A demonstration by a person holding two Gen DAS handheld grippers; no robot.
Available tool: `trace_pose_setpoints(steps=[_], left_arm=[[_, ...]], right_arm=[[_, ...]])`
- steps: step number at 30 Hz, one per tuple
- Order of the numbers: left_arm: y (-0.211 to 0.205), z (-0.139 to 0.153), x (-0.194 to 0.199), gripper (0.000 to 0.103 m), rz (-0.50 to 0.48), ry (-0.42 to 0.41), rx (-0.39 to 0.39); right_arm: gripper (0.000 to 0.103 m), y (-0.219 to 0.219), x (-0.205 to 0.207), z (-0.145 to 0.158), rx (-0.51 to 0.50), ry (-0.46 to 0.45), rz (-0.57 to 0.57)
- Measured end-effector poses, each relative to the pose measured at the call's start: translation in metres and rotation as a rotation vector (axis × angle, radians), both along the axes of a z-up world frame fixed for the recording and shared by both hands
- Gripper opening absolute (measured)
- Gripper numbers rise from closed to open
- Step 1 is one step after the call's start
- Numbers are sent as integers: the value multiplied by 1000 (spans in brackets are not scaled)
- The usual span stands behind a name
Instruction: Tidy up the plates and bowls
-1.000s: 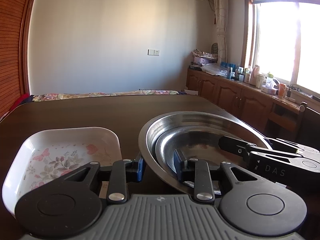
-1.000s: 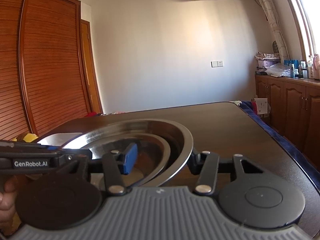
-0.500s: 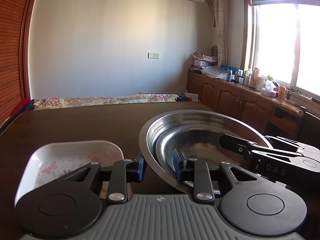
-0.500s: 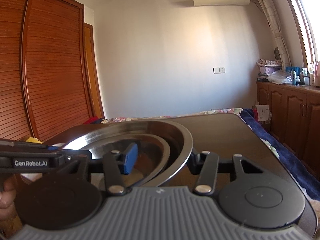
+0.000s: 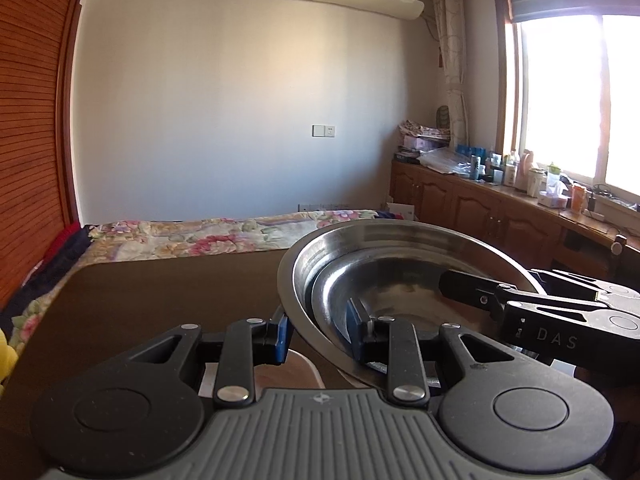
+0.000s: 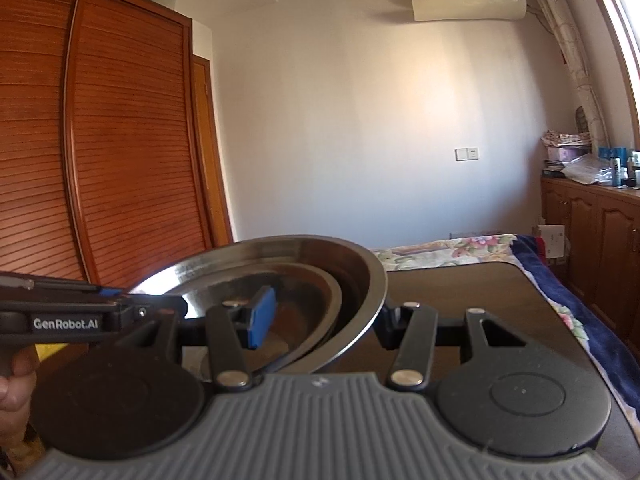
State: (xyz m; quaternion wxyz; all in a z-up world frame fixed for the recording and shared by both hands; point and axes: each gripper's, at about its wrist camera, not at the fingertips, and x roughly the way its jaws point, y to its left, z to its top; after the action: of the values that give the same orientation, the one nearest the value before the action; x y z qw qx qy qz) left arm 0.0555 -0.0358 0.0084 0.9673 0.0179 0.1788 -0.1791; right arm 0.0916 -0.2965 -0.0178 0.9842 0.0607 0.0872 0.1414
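The left gripper (image 5: 318, 334) clamps the near-left rim of the steel bowl stack (image 5: 404, 264); the right gripper (image 6: 324, 320) clamps the stack's opposite rim. The stack hangs tilted above the dark table (image 5: 160, 292), a smaller bowl (image 6: 304, 300) nested inside.

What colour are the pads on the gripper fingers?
Blue pads, clearest in the right wrist view.
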Motion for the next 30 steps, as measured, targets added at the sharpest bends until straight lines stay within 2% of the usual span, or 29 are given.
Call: trace_pose_setpoints(steps=[13, 21, 30], left_arm=[[42, 20, 5, 31, 58, -13, 17], [70, -3, 1, 31, 108, 49, -8], [83, -25, -1, 31, 157, 97, 12]], right_arm=[[53, 37, 3, 12, -19, -3, 74], [53, 64, 7, -1, -59, 44, 124], [53, 80, 10, -18, -76, 107, 161]])
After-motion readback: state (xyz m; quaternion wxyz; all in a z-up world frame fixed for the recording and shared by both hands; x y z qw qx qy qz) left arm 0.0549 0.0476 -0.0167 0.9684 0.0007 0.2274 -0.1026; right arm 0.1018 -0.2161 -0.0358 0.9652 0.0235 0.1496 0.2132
